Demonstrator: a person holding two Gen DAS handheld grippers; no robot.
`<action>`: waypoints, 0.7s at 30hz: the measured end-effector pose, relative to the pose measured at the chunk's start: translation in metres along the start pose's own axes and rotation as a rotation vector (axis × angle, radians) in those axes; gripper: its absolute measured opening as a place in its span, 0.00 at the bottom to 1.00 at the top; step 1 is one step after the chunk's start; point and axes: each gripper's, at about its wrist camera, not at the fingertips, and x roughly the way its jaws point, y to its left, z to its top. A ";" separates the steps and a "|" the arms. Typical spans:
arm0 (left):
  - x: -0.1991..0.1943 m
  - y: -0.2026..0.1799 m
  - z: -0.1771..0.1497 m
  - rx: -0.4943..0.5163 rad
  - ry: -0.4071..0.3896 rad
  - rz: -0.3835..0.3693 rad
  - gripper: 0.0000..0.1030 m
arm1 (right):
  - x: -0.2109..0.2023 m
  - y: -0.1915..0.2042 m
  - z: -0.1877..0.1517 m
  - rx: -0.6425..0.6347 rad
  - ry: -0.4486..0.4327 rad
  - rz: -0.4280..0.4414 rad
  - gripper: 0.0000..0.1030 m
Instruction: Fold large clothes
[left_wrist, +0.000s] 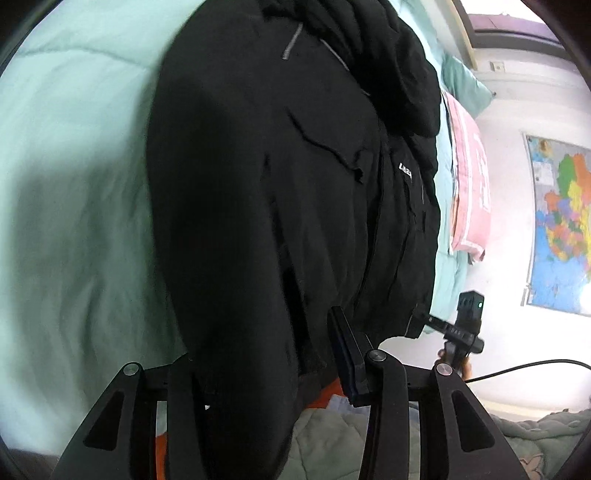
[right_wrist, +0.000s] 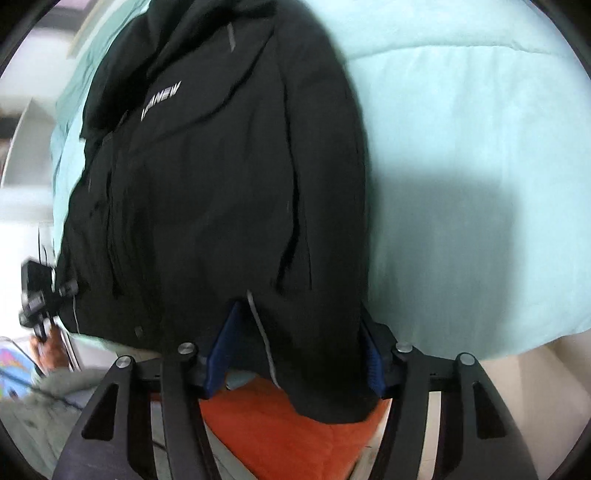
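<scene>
— Where was the black jacket (left_wrist: 266, 192) at that point?

— Spread along the mint-green quilt (left_wrist: 74, 192) on the bed, collar end away from the person, hem hanging toward them. White lettering showed on its chest, and a grey strip near the collar.

— And the left gripper (left_wrist: 266, 354)?

— Down at the hem. A thick fold of jacket filled the gap between its fingers. The blue pad of one finger (left_wrist: 349, 354) lay against the cloth; the other finger was buried behind the fold, so I took it as clamped on the jacket.

— The right gripper (right_wrist: 299, 347)?

— Also at the hem, at the other corner. Cloth hung between its two blue pads (right_wrist: 221, 350), but the jaws stood wide there, and I couldn't tell whether they were truly pressing it or just around it.

— Anything else around?

— Something orange (right_wrist: 280, 424) lay under the hem, nearer the person. A pink cloth (left_wrist: 471, 192) sat on the bed beyond the jacket, a teal pillow (left_wrist: 463, 85) past that, and a coloured map (left_wrist: 561, 221) hung on the wall.
</scene>
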 end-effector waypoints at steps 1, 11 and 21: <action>-0.001 -0.001 0.000 -0.009 -0.013 0.007 0.43 | -0.002 0.000 0.001 0.004 -0.013 0.012 0.60; -0.072 -0.080 0.041 0.119 -0.268 -0.136 0.15 | -0.087 0.048 0.035 -0.085 -0.244 0.147 0.20; -0.142 -0.090 0.090 0.104 -0.454 -0.109 0.15 | -0.168 0.072 0.100 -0.125 -0.482 0.271 0.20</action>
